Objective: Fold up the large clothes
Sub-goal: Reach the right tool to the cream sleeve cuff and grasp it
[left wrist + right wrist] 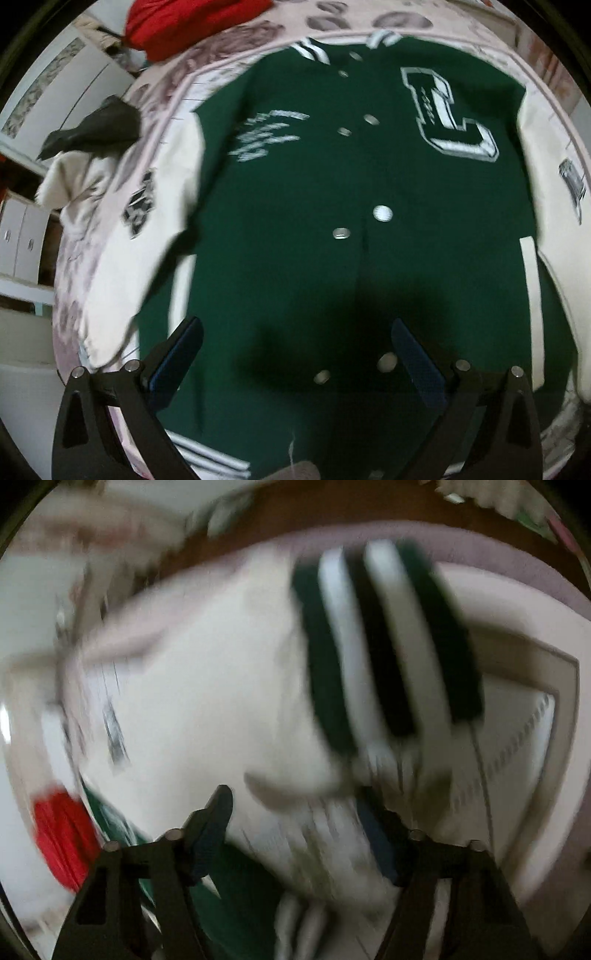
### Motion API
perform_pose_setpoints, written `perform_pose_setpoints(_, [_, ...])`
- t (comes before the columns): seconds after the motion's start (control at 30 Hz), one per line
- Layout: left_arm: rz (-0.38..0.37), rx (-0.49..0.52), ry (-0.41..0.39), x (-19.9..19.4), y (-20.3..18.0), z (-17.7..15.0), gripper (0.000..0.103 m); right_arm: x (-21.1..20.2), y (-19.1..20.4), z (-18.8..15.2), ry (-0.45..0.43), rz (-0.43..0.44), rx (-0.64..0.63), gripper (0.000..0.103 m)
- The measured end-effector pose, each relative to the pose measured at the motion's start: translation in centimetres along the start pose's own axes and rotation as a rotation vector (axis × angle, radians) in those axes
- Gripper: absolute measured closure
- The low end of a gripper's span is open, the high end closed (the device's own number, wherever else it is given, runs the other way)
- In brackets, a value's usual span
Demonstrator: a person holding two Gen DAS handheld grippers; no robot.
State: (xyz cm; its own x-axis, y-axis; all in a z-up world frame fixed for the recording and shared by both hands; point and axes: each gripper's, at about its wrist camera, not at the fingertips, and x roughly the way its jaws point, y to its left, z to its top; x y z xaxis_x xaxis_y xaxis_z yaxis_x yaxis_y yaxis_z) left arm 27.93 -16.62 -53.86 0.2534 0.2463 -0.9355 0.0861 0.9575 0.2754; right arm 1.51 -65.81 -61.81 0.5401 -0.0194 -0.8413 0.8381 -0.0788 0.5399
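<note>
A green wool varsity jacket (pixel 332 229) with cream sleeves is spread front-up on the floral pink bed cover (pixel 236 40). Above its hem, the left gripper (pixel 295 343) is held with fingers apart on nothing, so the snapped front could be bunched. At the jacket's striped cuff (pixel 384 646), the right gripper (pixel 299 812) is blurred, its fingers apart around cream sleeve cloth; whether it is pinched cannot be told, and it could slip.

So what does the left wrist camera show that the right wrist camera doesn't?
Only the left wrist view shows the green jacket front laid flat, with its big letter L patch and snap buttons. Only the right wrist view shows a striped cuff on a white sleeve, close up and blurred. Both show the red fabric and a pale floral bedcover.
</note>
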Motion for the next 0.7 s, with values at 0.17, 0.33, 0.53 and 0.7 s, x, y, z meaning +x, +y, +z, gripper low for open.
perform_pose_setpoints(0.17, [-0.019,0.041,0.008,1.8,-2.9,1.1,0.000,3.1,-0.9,1.2,-0.089,0.074,0.046,0.044])
perform_pose_setpoints(0.33, [-0.014,0.090,0.009,2.1,-5.2,1.8,0.000,4.1,2.3,0.8,-0.149,0.072,-0.041,0.098])
perform_pose_setpoints(0.53, [-0.082,0.094,0.005,1.1,-7.4,4.2,0.000,0.4,9.9,4.7,-0.345,0.079,-0.027,0.098])
perform_pose_setpoints(0.7, [-0.126,0.052,-0.011,0.7,-8.5,7.3,0.000,-0.6,19.8,7.3,-0.388,0.113,-0.191,0.098])
